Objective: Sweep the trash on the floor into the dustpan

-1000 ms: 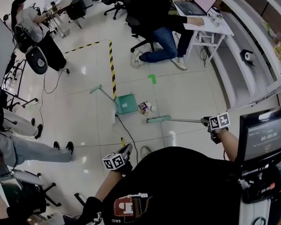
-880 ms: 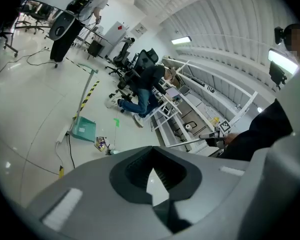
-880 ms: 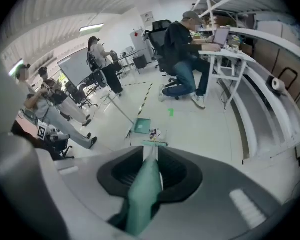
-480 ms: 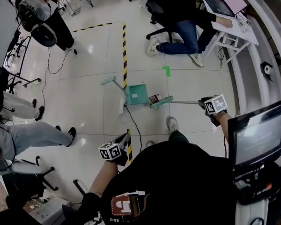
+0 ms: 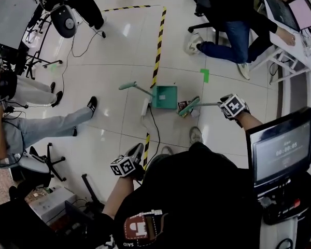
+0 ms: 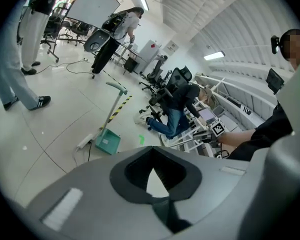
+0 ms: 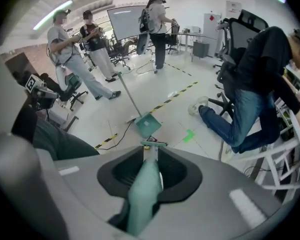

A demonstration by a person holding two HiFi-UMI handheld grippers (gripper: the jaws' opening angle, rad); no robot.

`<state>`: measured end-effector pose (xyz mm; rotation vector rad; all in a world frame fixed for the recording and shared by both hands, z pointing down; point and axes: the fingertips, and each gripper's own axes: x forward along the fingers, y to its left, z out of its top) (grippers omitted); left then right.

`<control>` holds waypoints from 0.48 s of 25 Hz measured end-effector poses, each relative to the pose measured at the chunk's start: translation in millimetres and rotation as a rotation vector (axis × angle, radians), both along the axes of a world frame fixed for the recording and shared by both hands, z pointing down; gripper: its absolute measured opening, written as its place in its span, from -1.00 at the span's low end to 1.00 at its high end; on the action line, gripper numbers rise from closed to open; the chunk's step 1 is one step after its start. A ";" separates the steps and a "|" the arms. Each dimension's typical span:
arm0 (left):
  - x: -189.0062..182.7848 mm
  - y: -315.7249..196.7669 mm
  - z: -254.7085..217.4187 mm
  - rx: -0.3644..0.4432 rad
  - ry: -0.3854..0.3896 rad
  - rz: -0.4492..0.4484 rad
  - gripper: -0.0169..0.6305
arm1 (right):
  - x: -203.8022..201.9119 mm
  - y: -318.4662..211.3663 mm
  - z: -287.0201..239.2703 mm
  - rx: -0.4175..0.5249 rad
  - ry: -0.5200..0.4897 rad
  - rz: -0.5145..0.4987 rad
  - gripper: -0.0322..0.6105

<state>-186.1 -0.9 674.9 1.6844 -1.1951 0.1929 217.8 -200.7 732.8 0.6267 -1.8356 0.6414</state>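
Ready to sweep.
Your right tool [image 7: 149, 176] grips the long teal broom [image 5: 196, 105], bristles behind the small trash packet [image 5: 182, 107] just beside the teal plastic dustpan [image 5: 164, 96]; your left tool [image 6: 152, 176] hangs closed, empty.

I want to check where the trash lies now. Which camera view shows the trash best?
The head view: the trash lies between the dustpan and the broom head. The right gripper view shows only a small bit beyond the broom head; the left gripper view shows none.

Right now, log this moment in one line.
right gripper shut on broom | trash between broom and dustpan | left gripper shut, empty
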 end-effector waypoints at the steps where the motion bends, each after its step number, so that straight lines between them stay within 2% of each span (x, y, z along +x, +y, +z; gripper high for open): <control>1: 3.8 -4.5 0.3 0.000 0.007 -0.001 -0.95 | -4.9 -6.2 3.4 0.003 0.012 -0.027 -0.63; 7: 19.6 -38.5 10.2 -0.001 0.054 0.040 -0.95 | -30.1 -30.4 31.4 -0.001 0.076 -0.182 -0.64; 12: 7.6 -43.6 28.2 -0.035 0.077 0.116 -0.95 | -56.4 -37.0 46.6 -0.013 0.092 -0.193 -0.63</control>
